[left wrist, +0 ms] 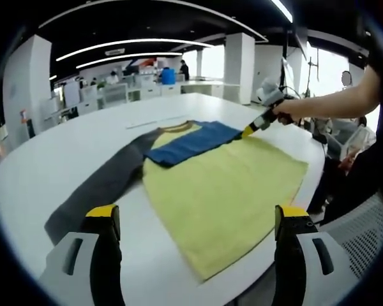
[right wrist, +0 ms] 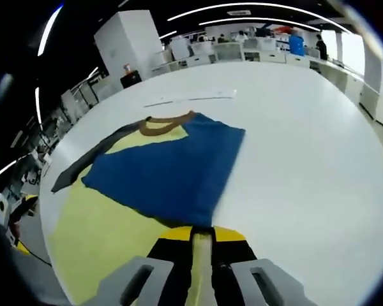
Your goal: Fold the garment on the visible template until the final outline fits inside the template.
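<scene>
Yellow sweater point(left wrist: 223, 197) lies flat on the white table point(left wrist: 45, 166), its blue sleeve point(right wrist: 172, 169) folded across. Right gripper point(right wrist: 202, 245) pinches that sleeve's edge; left gripper point(left wrist: 195, 220) hovers wide open, empty.

The left gripper point(left wrist: 195, 229) is showing two grey moulded jaws, each carrying an oblong slot in its outer shell, a black inner face and a yellow cap at the tip. The right gripper point(right wrist: 202, 237) is showing the same build: grey slotted shells, black inner faces and yellow tips. In the left gripper view, beyond the sweater point(left wrist: 217, 172), that gripper point(left wrist: 250, 130) is presenting a black-and-yellow nose and a pale grey housing behind it. The person's hand point(left wrist: 287, 109) and forearm are appearing bare, with no sleeve reaching the wrist. A dark garment is showing at the shoulder.
</scene>
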